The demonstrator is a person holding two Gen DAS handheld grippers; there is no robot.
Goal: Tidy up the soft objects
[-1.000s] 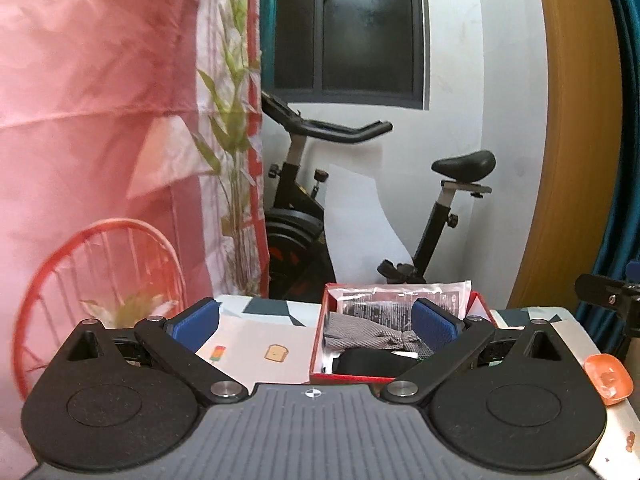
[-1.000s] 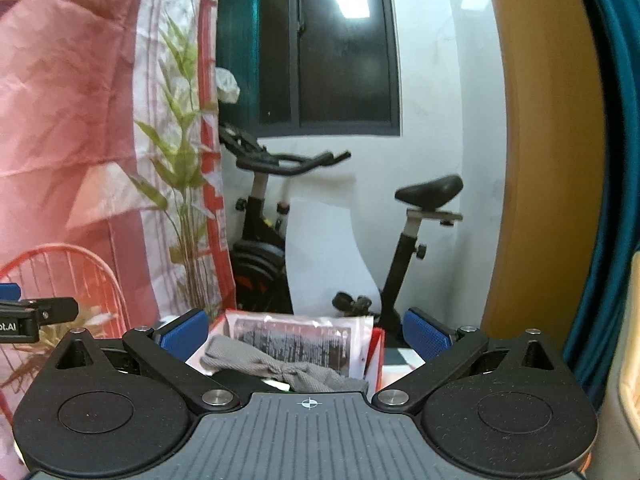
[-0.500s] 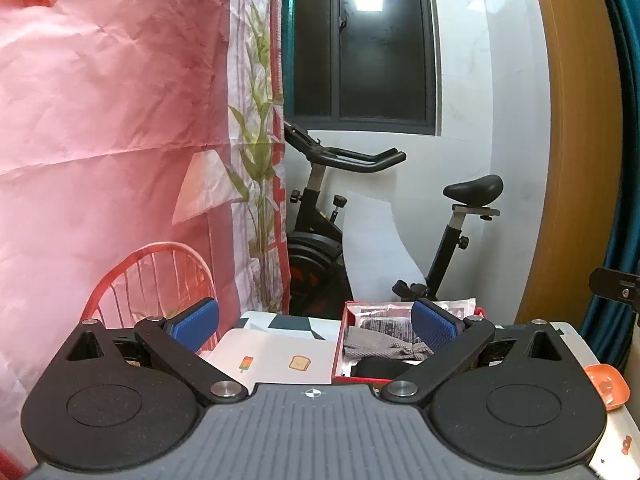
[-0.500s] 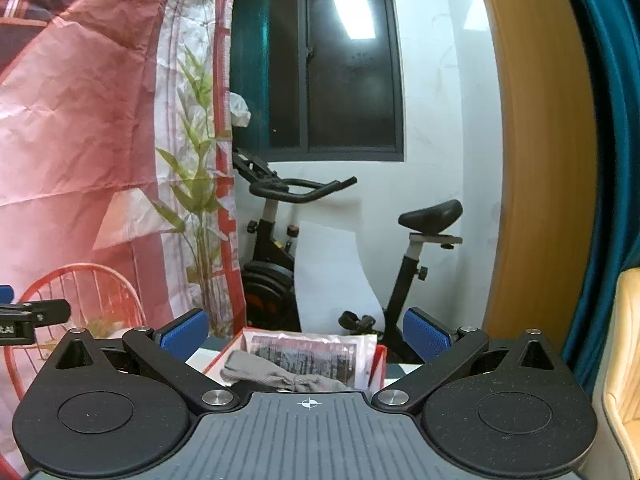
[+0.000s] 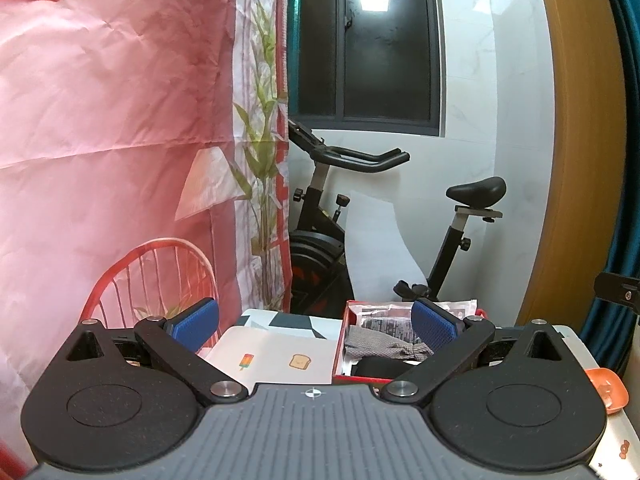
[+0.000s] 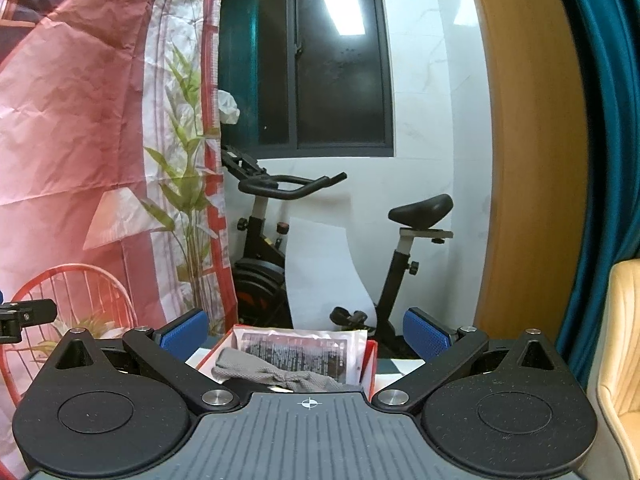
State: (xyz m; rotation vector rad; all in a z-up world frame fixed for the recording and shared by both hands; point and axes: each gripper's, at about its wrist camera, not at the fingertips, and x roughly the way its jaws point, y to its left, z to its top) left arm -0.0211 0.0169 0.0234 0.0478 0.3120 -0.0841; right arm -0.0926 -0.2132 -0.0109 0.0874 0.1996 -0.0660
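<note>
Red box before exercise bike

Table with a light top, only partly in view behind the tongs. On it: a white sheet printed with a popsicle and a toast icon, lying flat on the left; a geometric dark-and-white mat showing beyond the sheet; a red box just right of the sheet, its near wall visible. An orange plastic piece sits at the table's right edge.
</note>
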